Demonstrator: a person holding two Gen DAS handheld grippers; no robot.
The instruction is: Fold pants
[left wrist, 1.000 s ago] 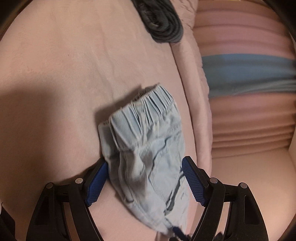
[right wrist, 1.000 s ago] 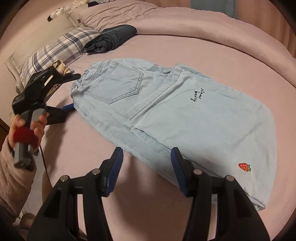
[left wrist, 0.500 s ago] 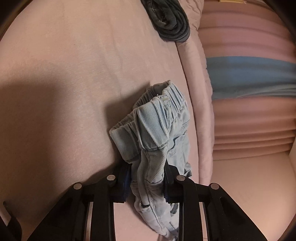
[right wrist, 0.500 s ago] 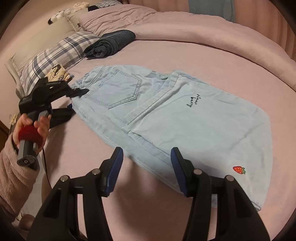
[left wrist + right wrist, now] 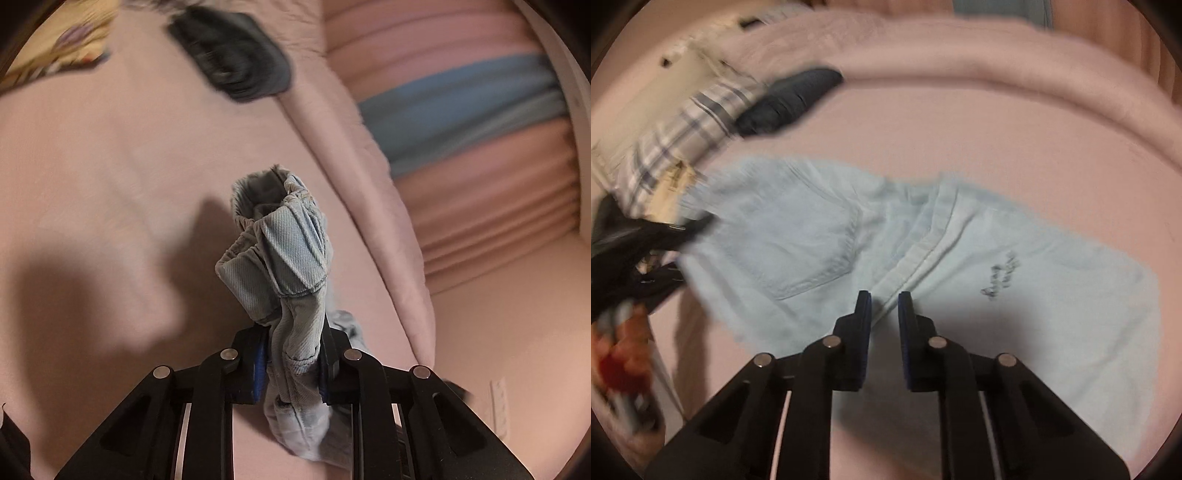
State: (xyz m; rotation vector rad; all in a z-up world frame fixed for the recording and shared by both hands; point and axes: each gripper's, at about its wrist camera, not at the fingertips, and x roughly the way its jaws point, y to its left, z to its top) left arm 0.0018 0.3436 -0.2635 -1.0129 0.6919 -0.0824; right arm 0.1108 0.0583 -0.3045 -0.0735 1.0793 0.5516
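Note:
Light blue denim pants lie flat on the pink bed, back pocket up, small dark lettering on one leg. My right gripper sits at their near edge by the centre seam. Its jaws are closing to a narrow gap with pale cloth between them. My left gripper is closing on the bunched elastic waistband, which stands up between its blue pads, lifted off the sheet. In the right wrist view the left gripper shows as a dark blur at the waist end.
A dark folded garment lies beyond the pants beside a plaid pillow. A rolled pink duvet runs along the far side of the bed. The person's hand holds the left tool at the left edge.
The left jaws closed on the waistband and lifted it off the bed. The right gripper moved forward onto the pants' near edge and its jaws narrowed from wide open.

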